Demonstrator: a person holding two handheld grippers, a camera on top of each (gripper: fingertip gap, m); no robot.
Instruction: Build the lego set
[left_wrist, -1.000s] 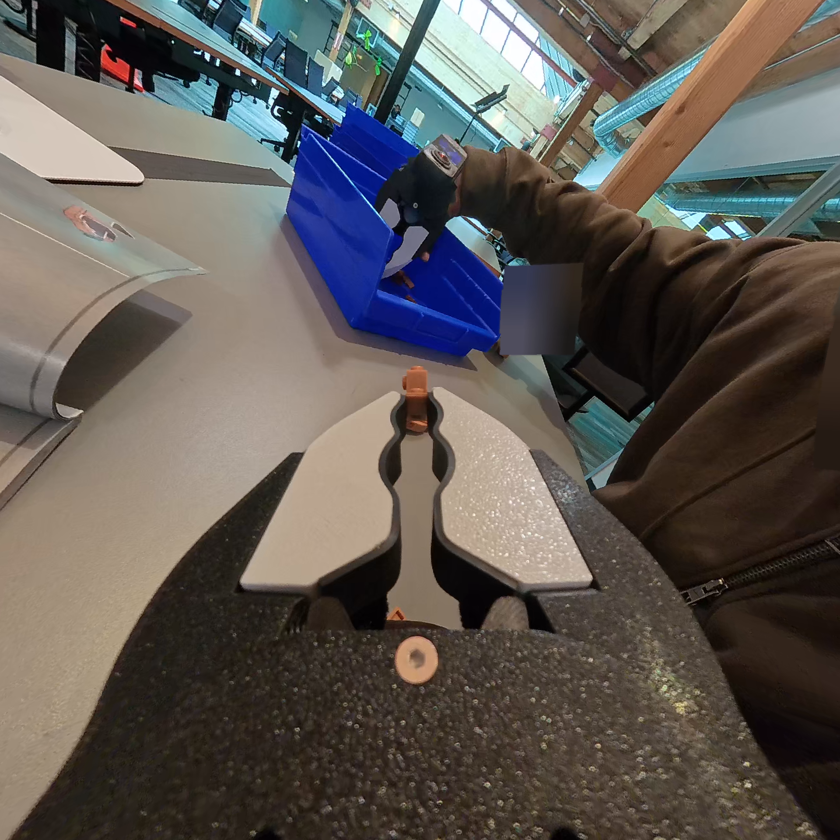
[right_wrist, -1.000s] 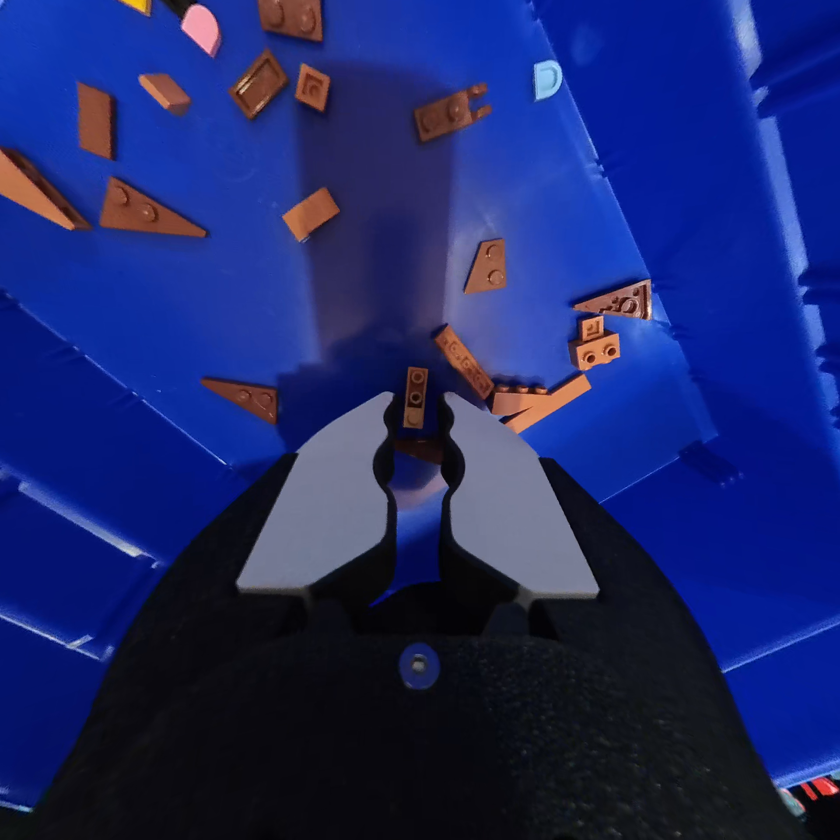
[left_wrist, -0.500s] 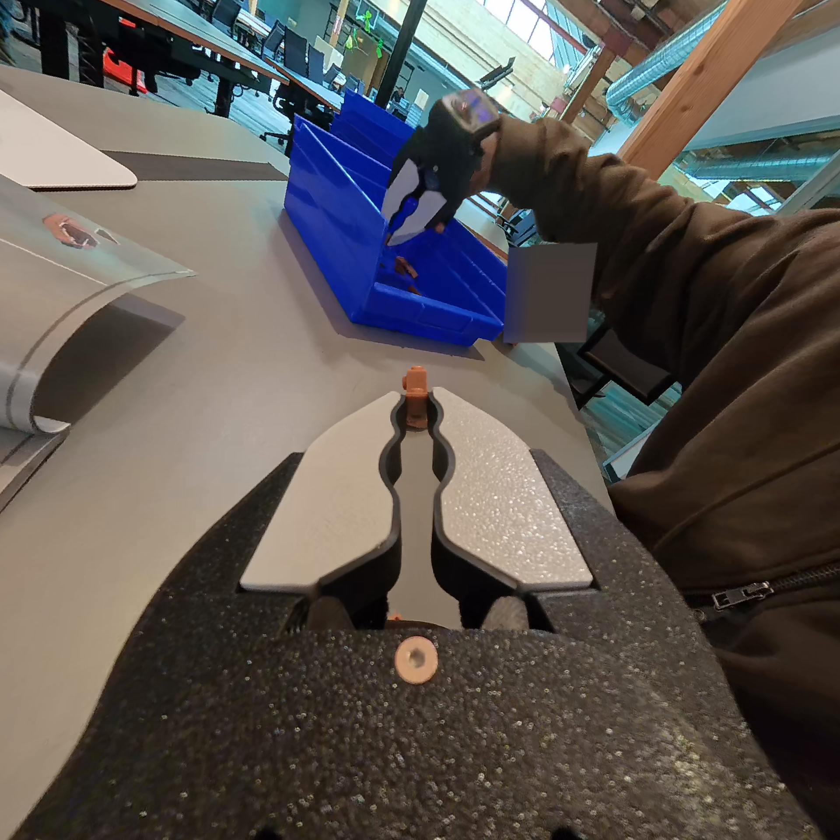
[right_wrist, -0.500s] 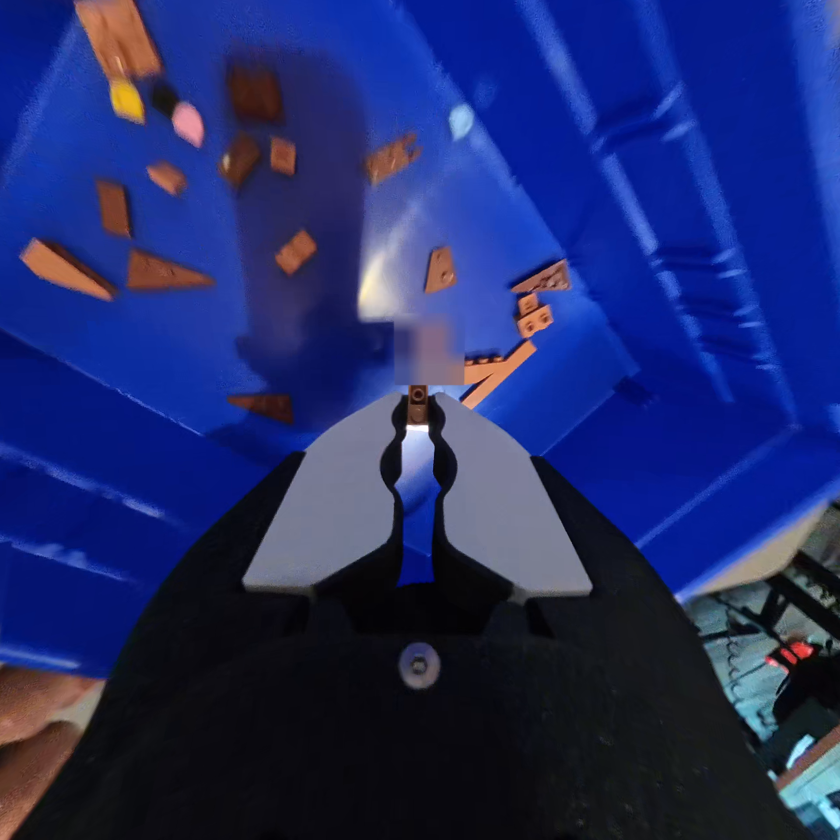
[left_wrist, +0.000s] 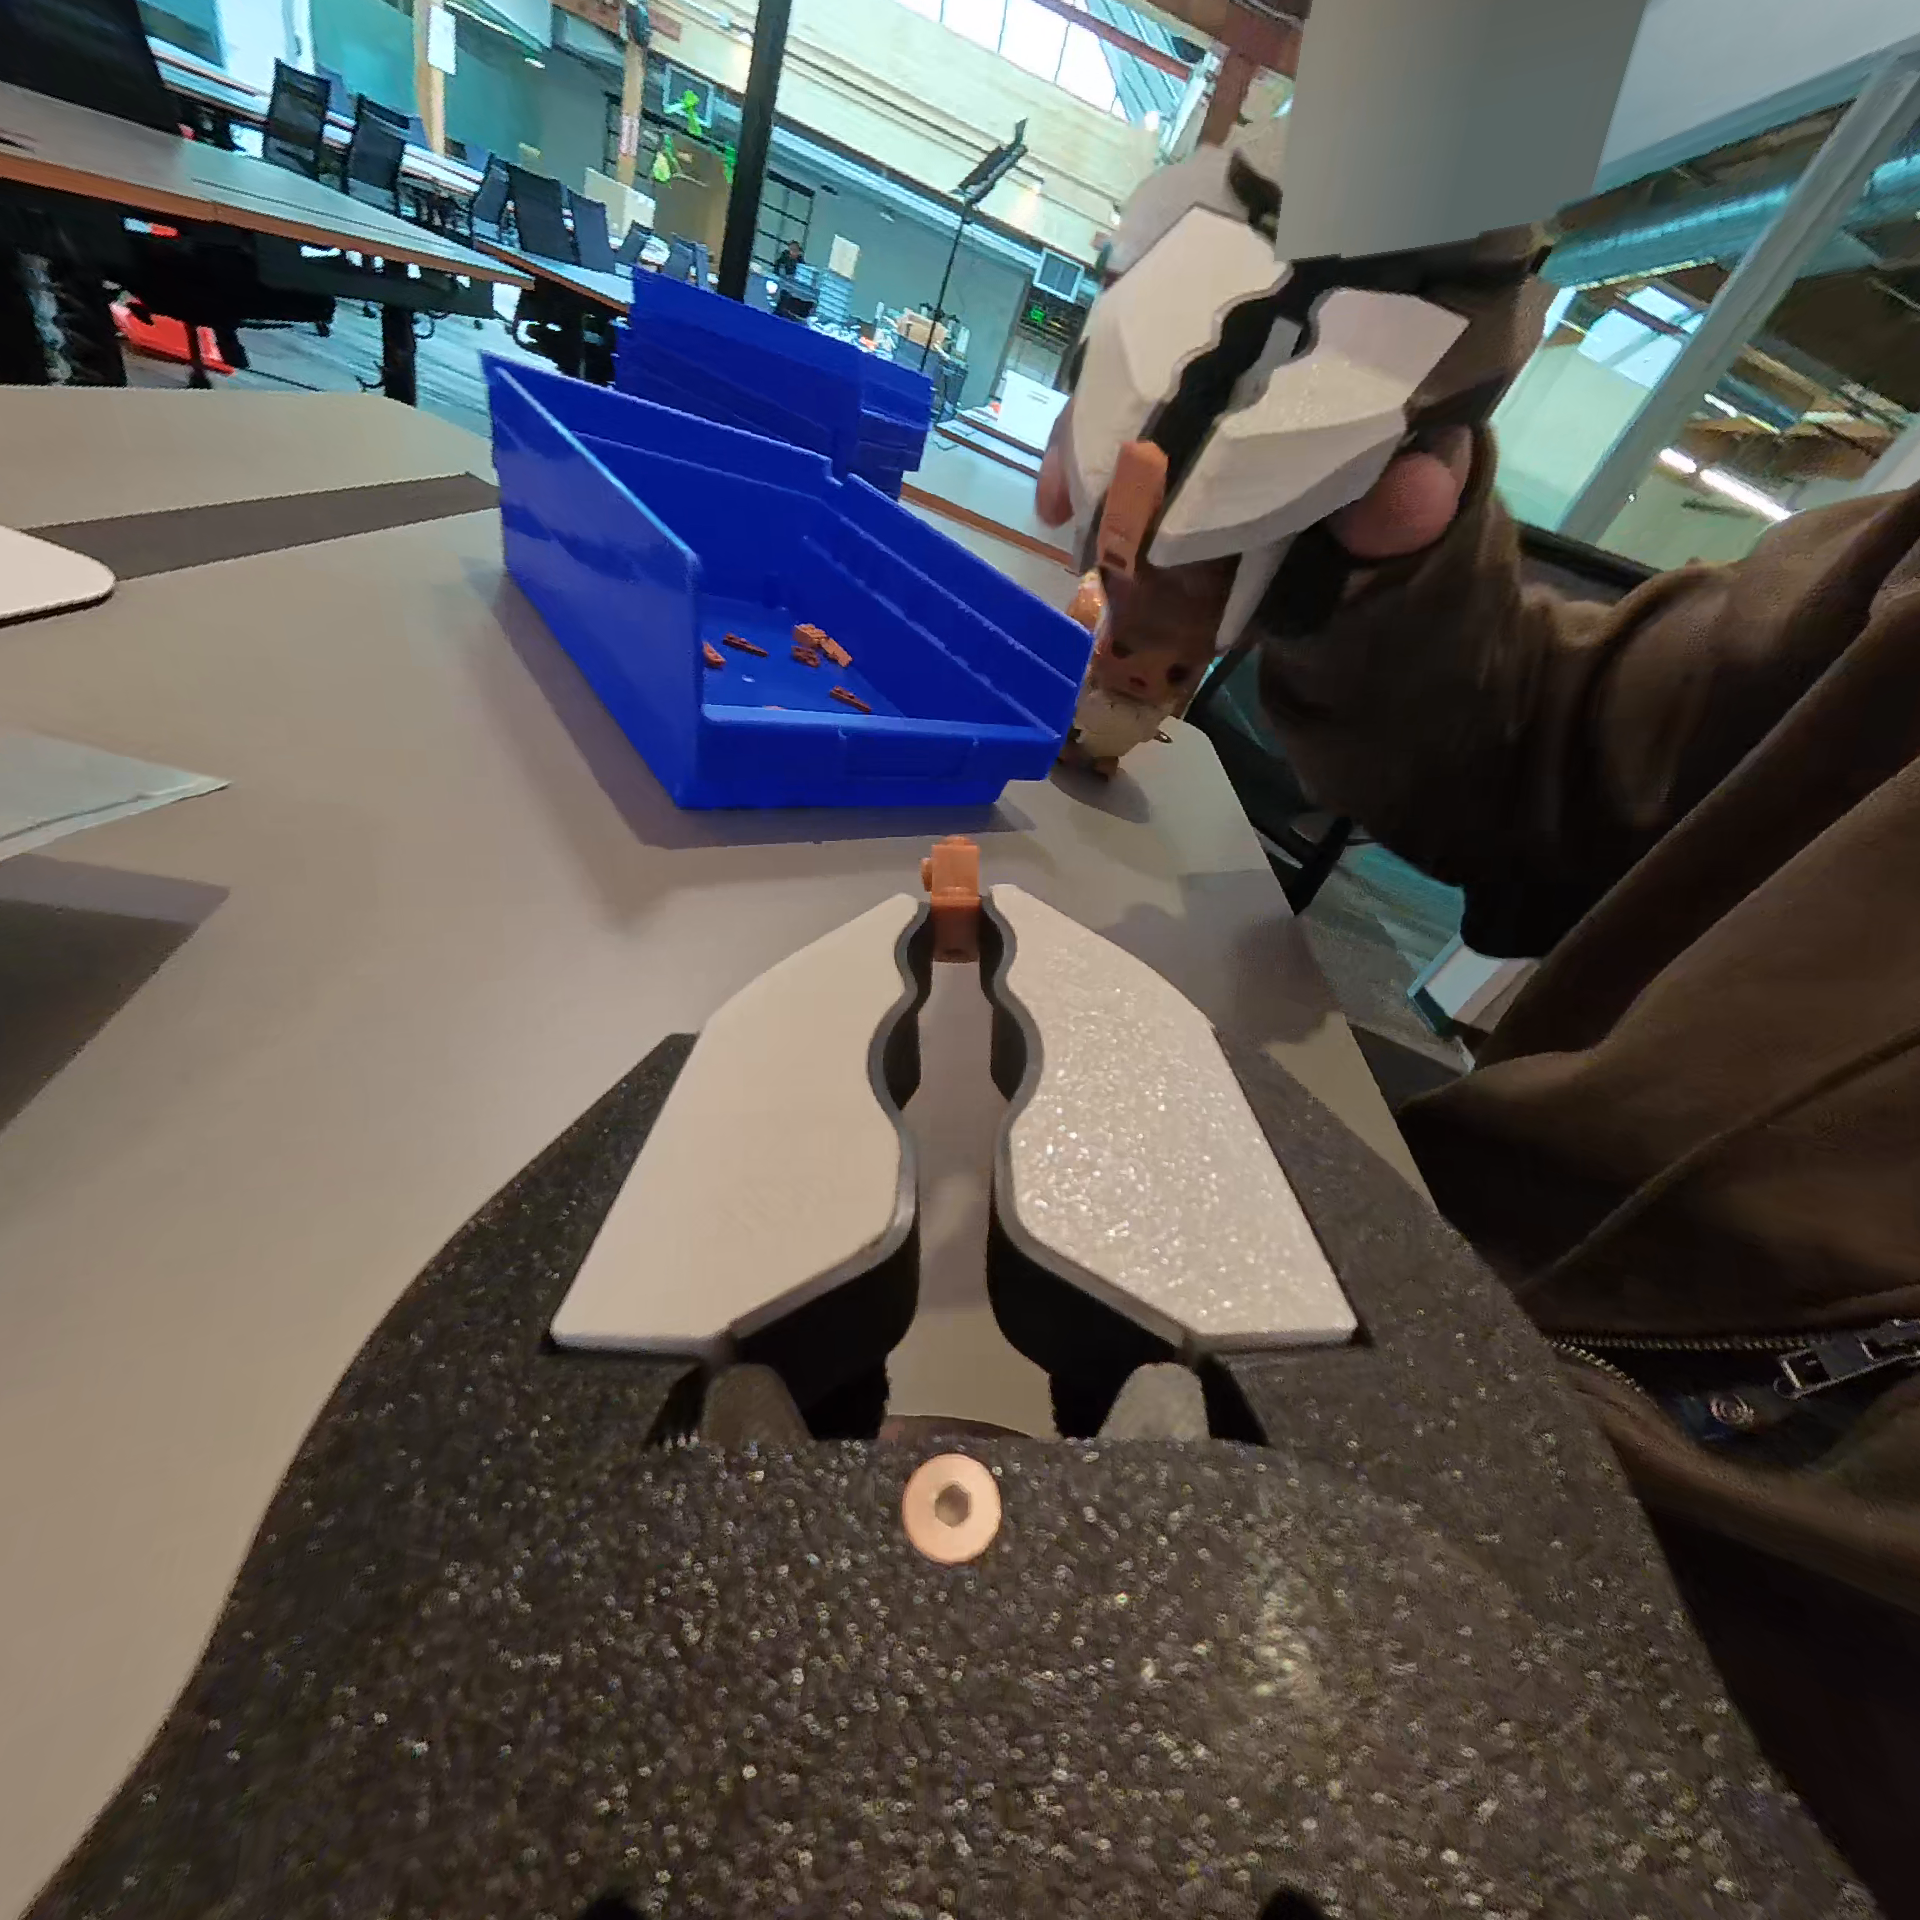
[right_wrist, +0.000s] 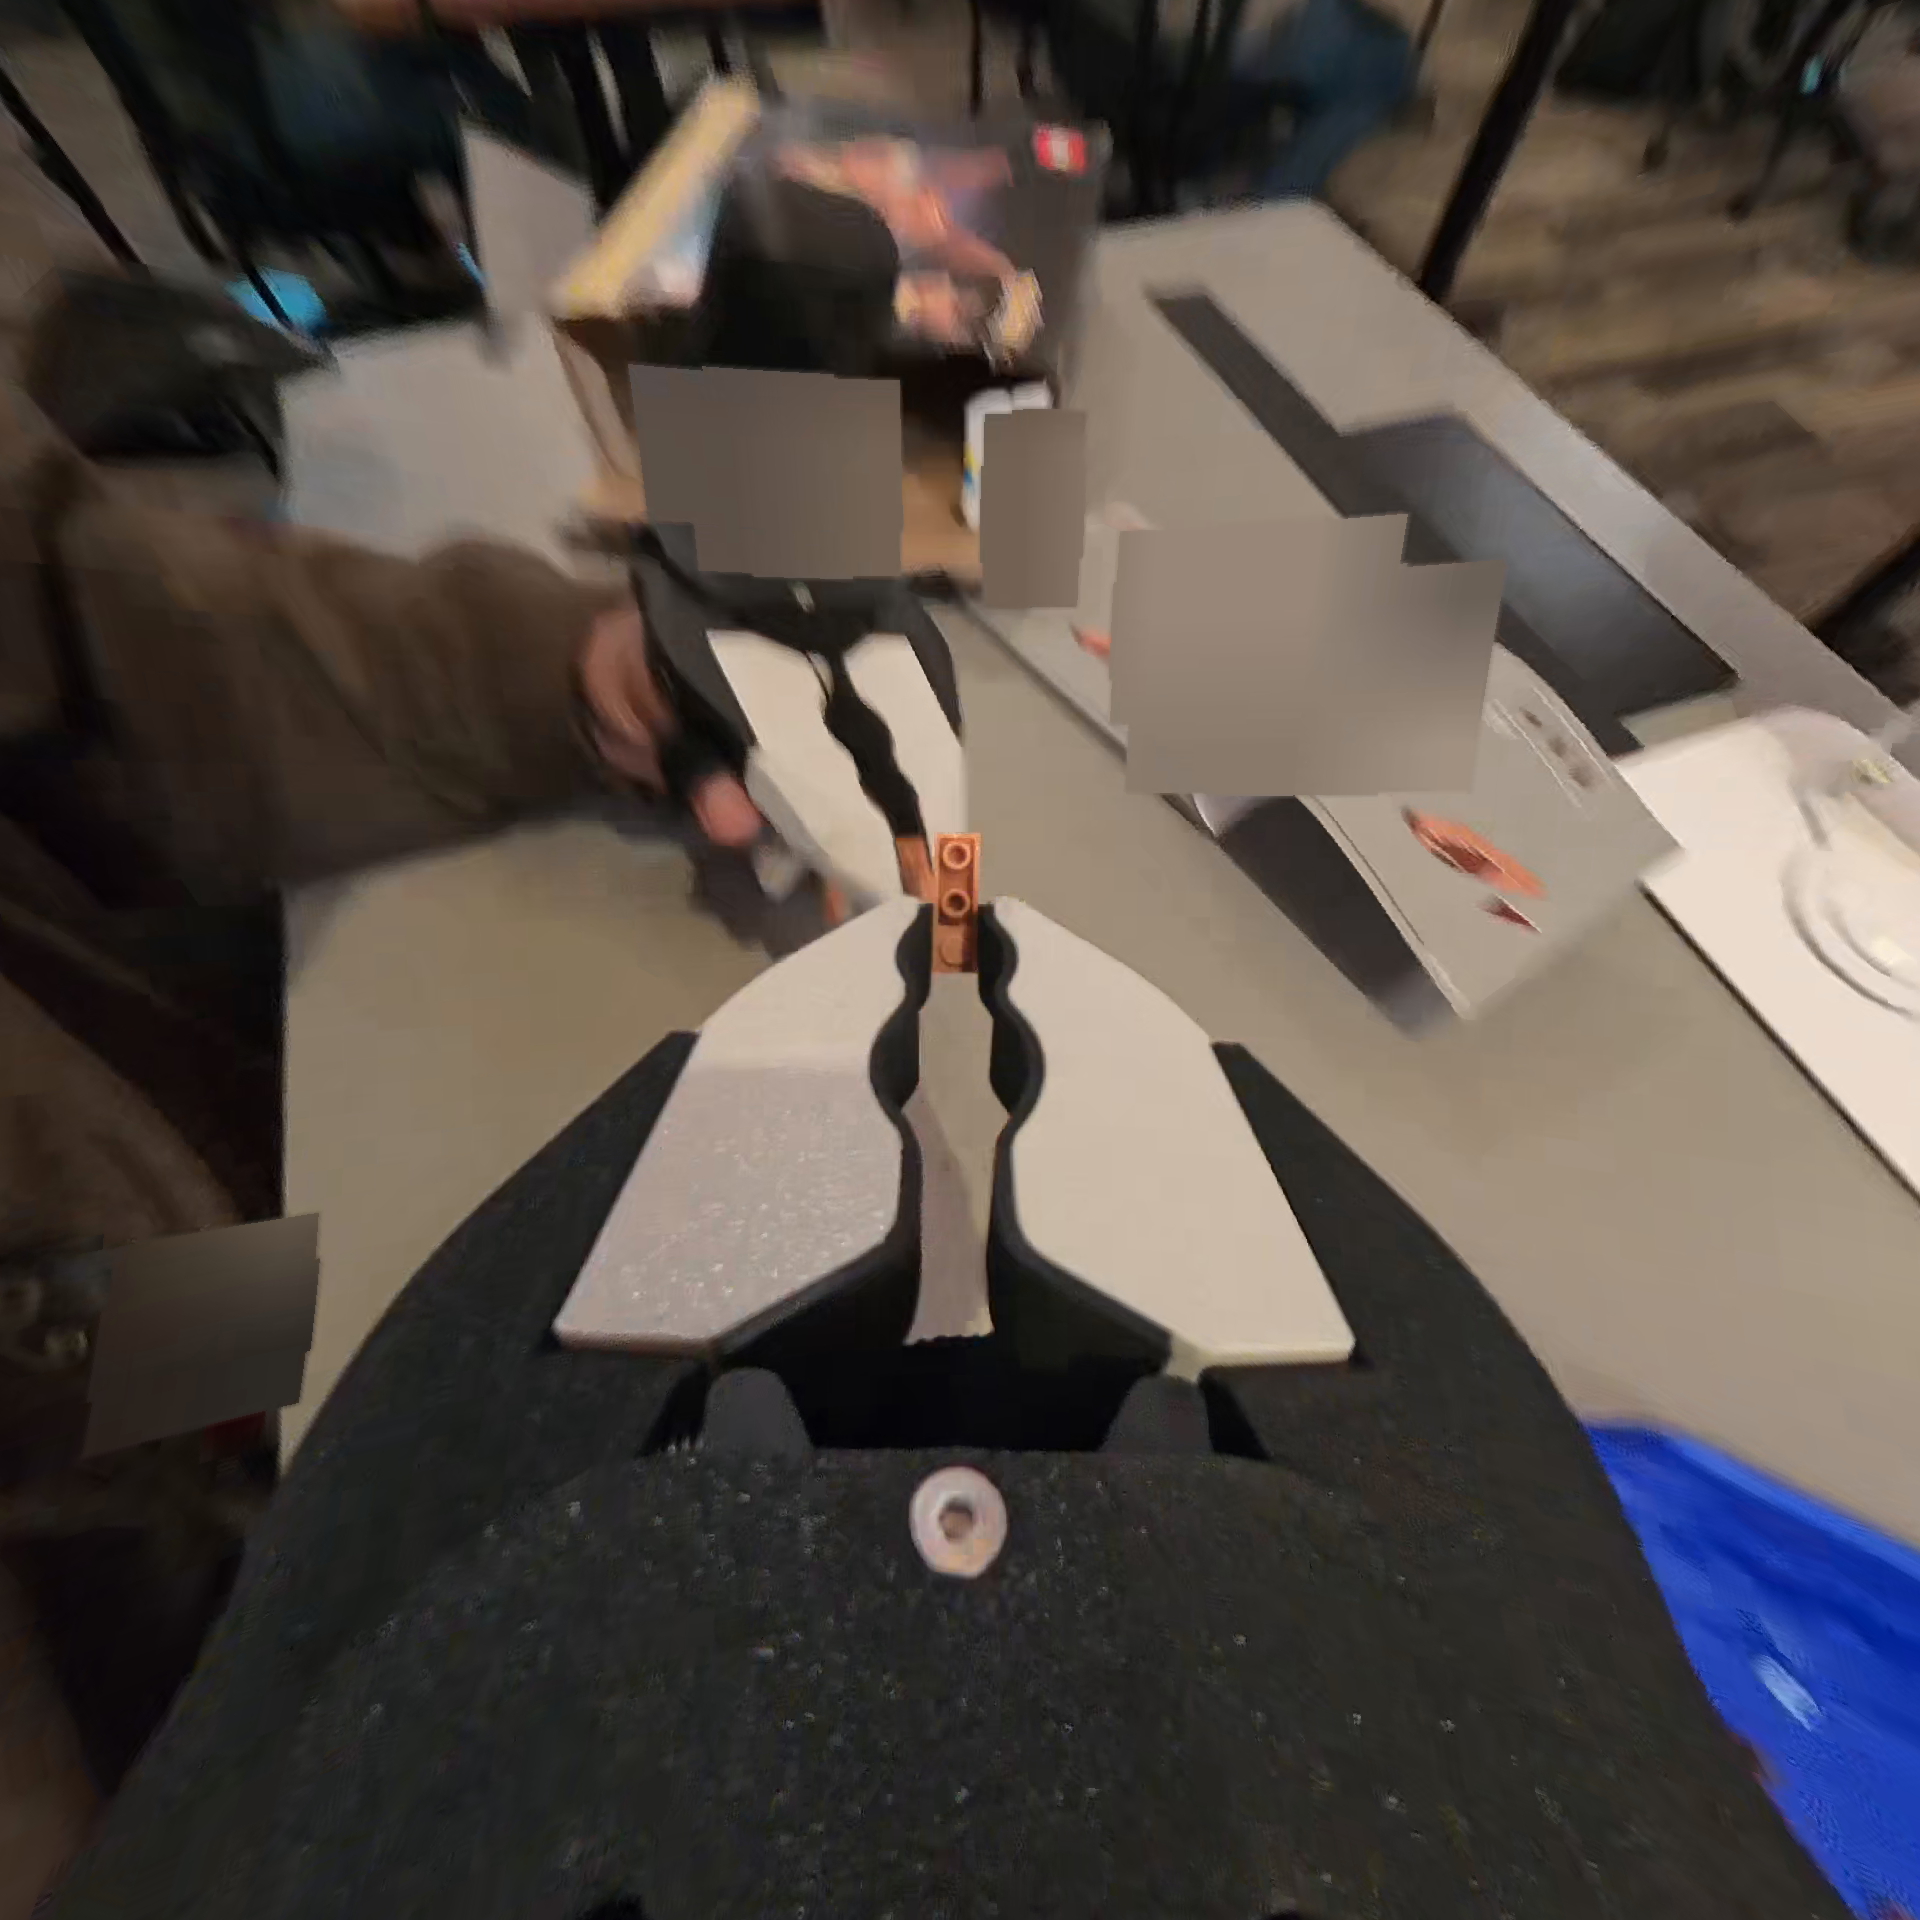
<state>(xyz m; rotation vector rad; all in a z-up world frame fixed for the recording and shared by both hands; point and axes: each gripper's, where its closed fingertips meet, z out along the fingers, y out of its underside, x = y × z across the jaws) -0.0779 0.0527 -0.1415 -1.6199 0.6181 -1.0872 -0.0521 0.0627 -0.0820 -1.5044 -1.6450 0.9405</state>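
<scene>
Left wrist view: we see the left gripper (left_wrist: 954, 914) jaws pinching a small orange-brown brick assembly (left_wrist: 953, 896) above the grey bench (left_wrist: 416, 883); the right gripper (right_wrist: 956, 920) jaws pinch a narrow orange-brown studded plate (right_wrist: 957, 899) beside the blue plastic bin (left_wrist: 644, 582).

Left hand-held gripper (left_wrist: 954, 914) low and level, jaws pinched together, right hand-held gripper (right_wrist: 956, 914) raised, jaws clamped

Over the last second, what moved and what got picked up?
The right gripper shut on a narrow brown plate lying in the blue bin, lifted it out, and swung over the grey table toward the left gripper. The left gripper stayed shut on its small brown piece above the table; the bin has not moved.
</scene>
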